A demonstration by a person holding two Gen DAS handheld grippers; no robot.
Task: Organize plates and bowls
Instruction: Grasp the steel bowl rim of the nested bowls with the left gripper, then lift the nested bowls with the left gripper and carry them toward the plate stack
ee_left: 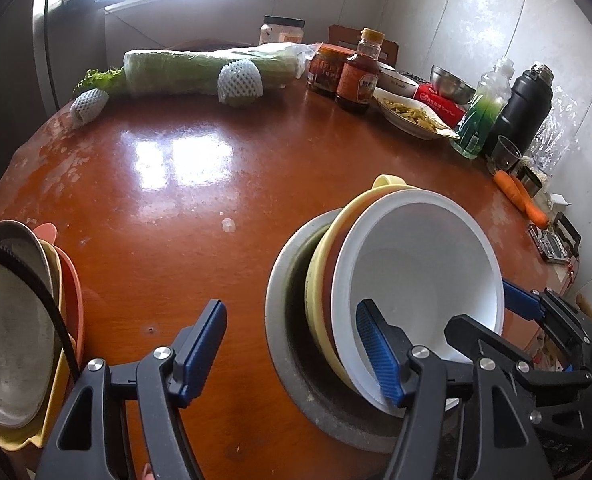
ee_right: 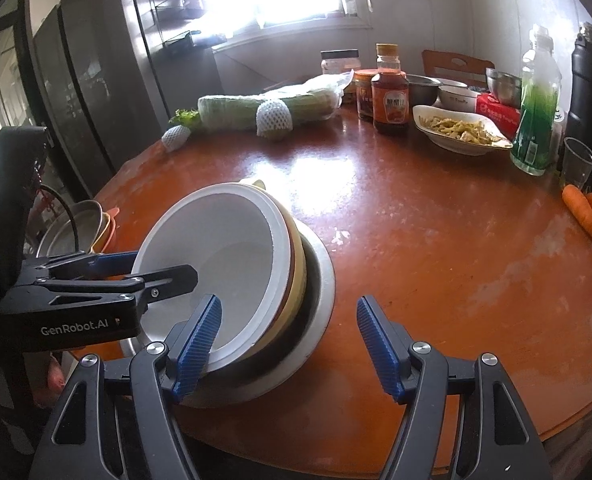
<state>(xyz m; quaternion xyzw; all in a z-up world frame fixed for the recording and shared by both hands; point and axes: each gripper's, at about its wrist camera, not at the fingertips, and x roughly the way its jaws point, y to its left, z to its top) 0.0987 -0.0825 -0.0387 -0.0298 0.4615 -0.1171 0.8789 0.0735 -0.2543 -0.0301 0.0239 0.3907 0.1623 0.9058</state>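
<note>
While both tongs stand half open, neither grips a bowl.

Left tongs [ee_left: 289, 306]: one finger is inside the white bowl [ee_left: 416, 264], the other is over the bare surface [ee_left: 175, 200] outside the nest; nothing is pinched, and contact with the bowl wall cannot be told. Right tongs [ee_right: 288, 301]: they mirror the left, with the inner finger at the white bowl's near rim and the outer finger over the surface. The white bowl is tilted and innermost, within a brown bowl [ee_left: 328, 280], a yellow bowl [ee_left: 388, 184] and a metal basin [ee_left: 283, 360] near the surface's front edge. A plate stack [ee_left: 11, 320], with a metal plate on top, sits at the left edge.
</note>
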